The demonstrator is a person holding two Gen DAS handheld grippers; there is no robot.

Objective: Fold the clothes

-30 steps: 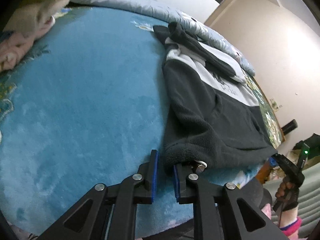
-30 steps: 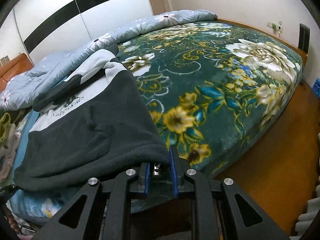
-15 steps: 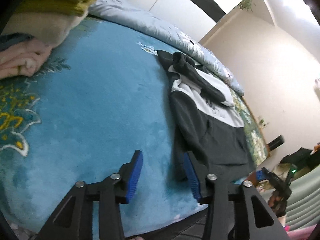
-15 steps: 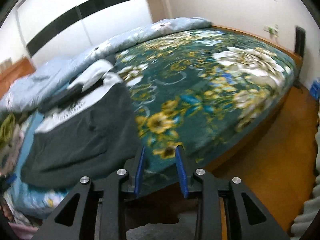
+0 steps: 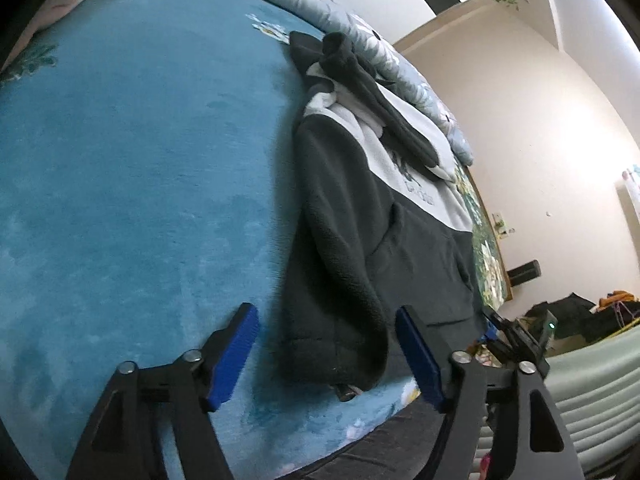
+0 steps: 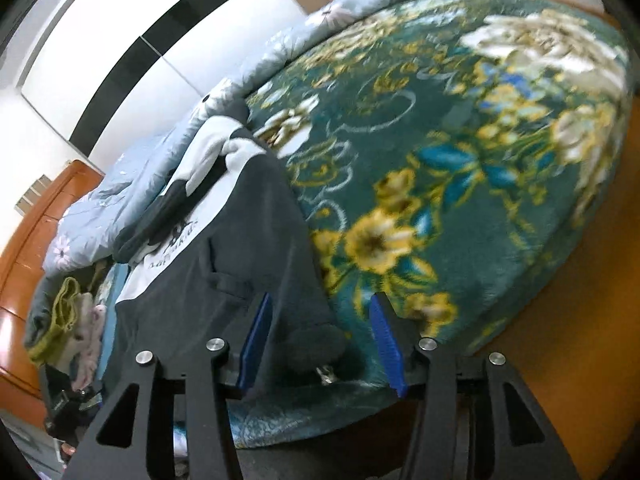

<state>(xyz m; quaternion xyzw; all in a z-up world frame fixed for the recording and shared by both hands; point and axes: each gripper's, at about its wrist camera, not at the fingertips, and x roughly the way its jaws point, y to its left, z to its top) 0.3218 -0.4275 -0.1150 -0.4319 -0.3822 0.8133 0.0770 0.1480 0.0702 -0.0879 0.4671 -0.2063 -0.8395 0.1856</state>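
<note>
Close to each camera sit two black tongs with blue pads, and both pairs are wide open with nothing in them. Between the pads of the left tongs [image 5: 326, 354] lies the bottom left corner of one dark grey and white sweater [image 5: 360, 248], but the pads do not touch it. Between the pads of the right tongs [image 6: 320, 340] lies the bottom right corner of the same sweater [image 6: 224, 240], and a small metal zipper end [image 6: 326, 374] peeks out under it. I think the tongs sit at the two corners so they can grab the hem and fold it up toward the collar. Flat on the bed, the sweater rests half on one blue blanket [image 5: 140, 160] and half on one green flower blanket [image 6: 460, 140], with a dark sleeve [image 5: 372, 92] laid across its white chest. So the side folds look done and the big fold is not yet done. Farther off I count one small heap of other clothes [image 6: 76, 312] and one pale blue quilt [image 6: 132, 184] bunched along the far side. Behind that are a white wardrobe [image 6: 120, 40] with a black stripe and a wooden headboard.
</note>
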